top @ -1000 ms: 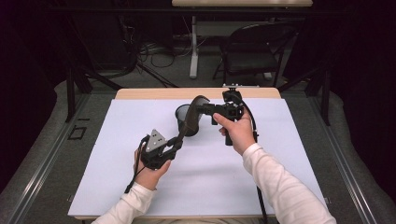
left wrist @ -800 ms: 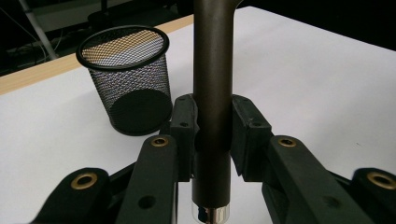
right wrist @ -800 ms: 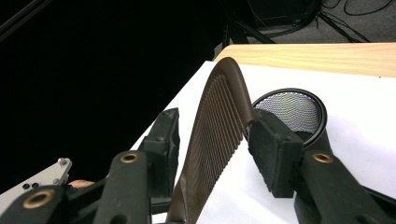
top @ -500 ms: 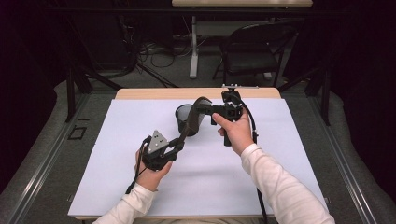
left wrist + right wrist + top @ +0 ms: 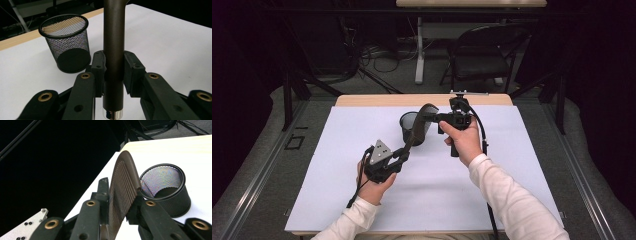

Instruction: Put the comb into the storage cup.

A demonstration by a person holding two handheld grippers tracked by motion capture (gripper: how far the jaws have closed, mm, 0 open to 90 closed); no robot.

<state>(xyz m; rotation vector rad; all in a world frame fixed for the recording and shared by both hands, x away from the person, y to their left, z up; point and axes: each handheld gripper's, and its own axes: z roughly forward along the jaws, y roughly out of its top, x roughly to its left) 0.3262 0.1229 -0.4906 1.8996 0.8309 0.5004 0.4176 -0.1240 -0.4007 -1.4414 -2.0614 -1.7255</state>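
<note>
A dark brown brush [image 5: 417, 131] with a round handle [image 5: 113, 50] and a ribbed flat head [image 5: 123, 187] slants up over the white table cover [image 5: 337, 165]. My left gripper [image 5: 401, 155] is shut on the low end of the handle, its pads [image 5: 98, 67] pressing from both sides. My right gripper [image 5: 432, 118] has just been closing its jaws, and they now clamp the raised head between the pads [image 5: 103, 192]. A black mesh cup [image 5: 408, 121] stands upright on the table just behind the brush, seemingly with nothing inside.
The mesh cup [image 5: 67, 45] sits near the table's far wooden edge [image 5: 422, 100]. Beyond the table are a dark chair [image 5: 482, 55], cables on the floor and a second table's leg [image 5: 419, 55]. Black frame posts [image 5: 287, 95] flank the table.
Both hands and the brush keep their places. The right gripper's jaws have drawn in onto the brush head.
</note>
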